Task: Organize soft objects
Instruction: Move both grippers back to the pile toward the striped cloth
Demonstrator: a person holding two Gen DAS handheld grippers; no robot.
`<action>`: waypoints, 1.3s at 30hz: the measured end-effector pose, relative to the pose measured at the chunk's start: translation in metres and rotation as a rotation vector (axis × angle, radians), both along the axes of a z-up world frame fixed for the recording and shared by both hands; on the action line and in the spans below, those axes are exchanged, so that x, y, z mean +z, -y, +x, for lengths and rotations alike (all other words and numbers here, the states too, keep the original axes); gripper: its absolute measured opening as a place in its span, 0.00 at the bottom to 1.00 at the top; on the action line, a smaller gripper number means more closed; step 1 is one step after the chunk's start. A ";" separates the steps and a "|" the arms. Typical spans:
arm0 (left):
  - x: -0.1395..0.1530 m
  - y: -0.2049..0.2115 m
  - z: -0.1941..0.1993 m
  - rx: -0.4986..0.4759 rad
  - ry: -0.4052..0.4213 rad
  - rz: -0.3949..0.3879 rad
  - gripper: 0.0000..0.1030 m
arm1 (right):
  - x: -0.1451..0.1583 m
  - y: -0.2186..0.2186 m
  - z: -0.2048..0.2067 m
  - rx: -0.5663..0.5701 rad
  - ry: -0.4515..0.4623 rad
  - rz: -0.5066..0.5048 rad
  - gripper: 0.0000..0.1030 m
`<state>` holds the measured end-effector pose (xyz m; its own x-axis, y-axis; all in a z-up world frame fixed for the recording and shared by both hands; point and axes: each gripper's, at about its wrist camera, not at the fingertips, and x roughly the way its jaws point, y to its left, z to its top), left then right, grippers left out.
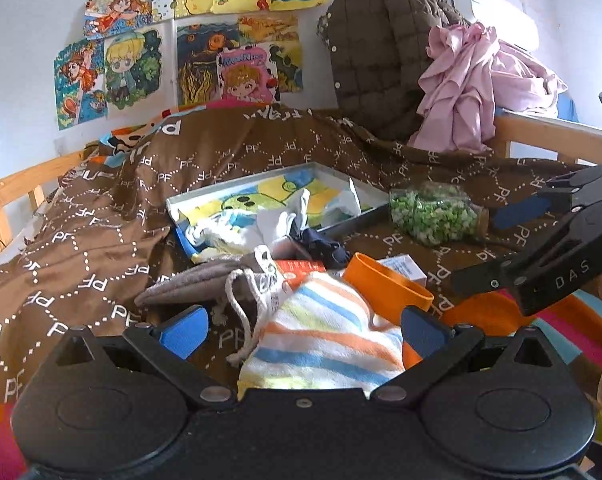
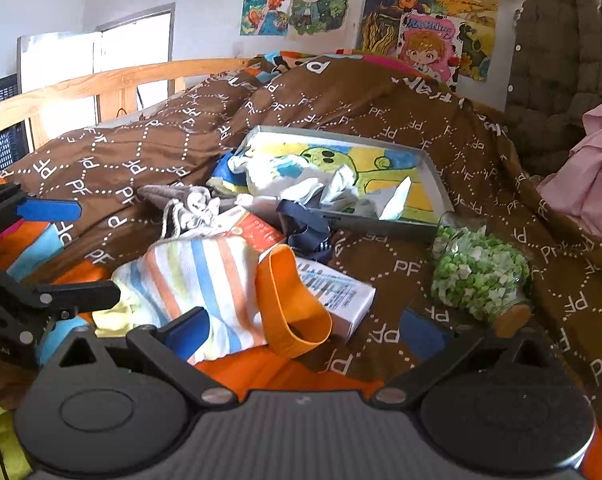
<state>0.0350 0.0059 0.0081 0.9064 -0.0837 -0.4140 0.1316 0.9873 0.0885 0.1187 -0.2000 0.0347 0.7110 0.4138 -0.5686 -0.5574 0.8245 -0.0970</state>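
On the bed [image 1: 101,216], the striped towel [image 1: 325,336] lies straight between the spread jaws of the left hand-held gripper [image 1: 305,332], nearer than the also spread right hand-held gripper [image 2: 305,334].

We see a brown quilt cover [image 1: 101,216] with white dotted hexagons and "PF" letters, a towel [image 1: 325,344] striped orange, blue, yellow and white, and an orange band [image 2: 289,304].

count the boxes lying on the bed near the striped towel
2: an orange-red box behind the striped towel, and a white box to its right, partly under the orange band. More could be hidden under the clothes.
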 end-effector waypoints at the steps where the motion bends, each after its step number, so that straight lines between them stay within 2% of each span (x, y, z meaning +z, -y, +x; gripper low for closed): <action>1: -0.001 0.000 0.000 0.001 -0.002 -0.001 0.99 | -0.001 -0.001 0.000 0.003 -0.005 -0.002 1.00; 18: -0.013 -0.001 0.009 -0.002 -0.051 -0.005 0.99 | -0.014 -0.006 0.010 0.005 -0.035 -0.006 1.00; 32: -0.032 0.005 0.030 -0.034 -0.103 -0.011 0.99 | -0.030 -0.008 0.036 -0.031 -0.065 0.005 1.00; 39: -0.047 0.006 0.047 -0.032 -0.176 -0.007 0.99 | -0.042 -0.012 0.057 -0.036 -0.105 0.024 1.00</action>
